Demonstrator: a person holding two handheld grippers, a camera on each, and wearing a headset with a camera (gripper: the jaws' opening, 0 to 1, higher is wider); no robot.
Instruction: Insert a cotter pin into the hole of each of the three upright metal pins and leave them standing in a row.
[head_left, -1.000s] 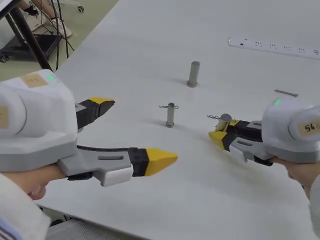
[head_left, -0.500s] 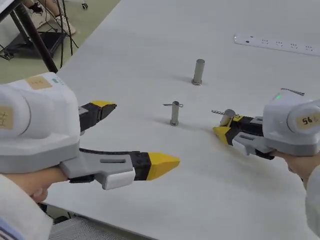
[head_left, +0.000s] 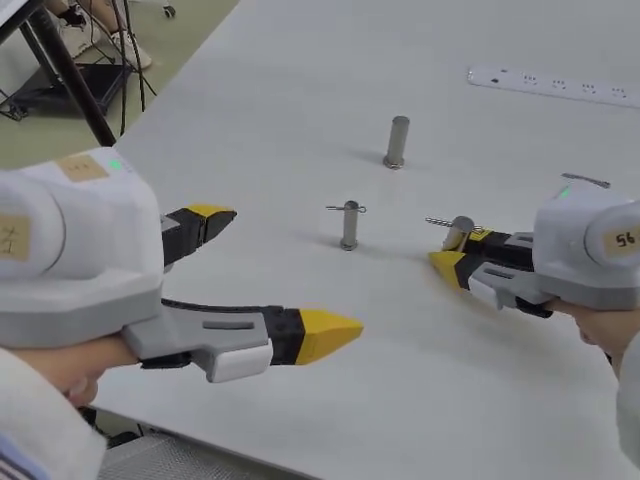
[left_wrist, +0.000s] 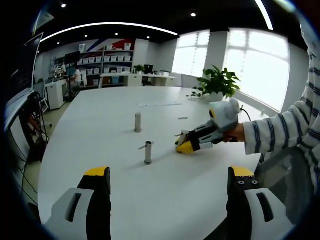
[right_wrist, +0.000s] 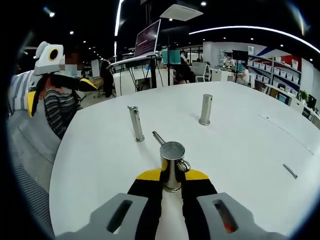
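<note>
Left gripper (head_left: 268, 272) hangs nearest over the tabletop (head_left: 300, 80) edge, jaws spread wide and holding nothing. Right gripper (right_wrist: 172, 176) pinches the near pin (right_wrist: 172, 155) low at its base, cotter (right_wrist: 157, 137) through its head; the pin's foot is hidden behind the jaw in the head view, so lean is hard to judge. Beyond stand the middle pin (head_left: 349, 226) with its cotter, too thin to make out well, then the bare far pin (head_left: 397, 141), and a loose cotter (head_left: 585, 180) part-hidden behind the right gripper.
</note>
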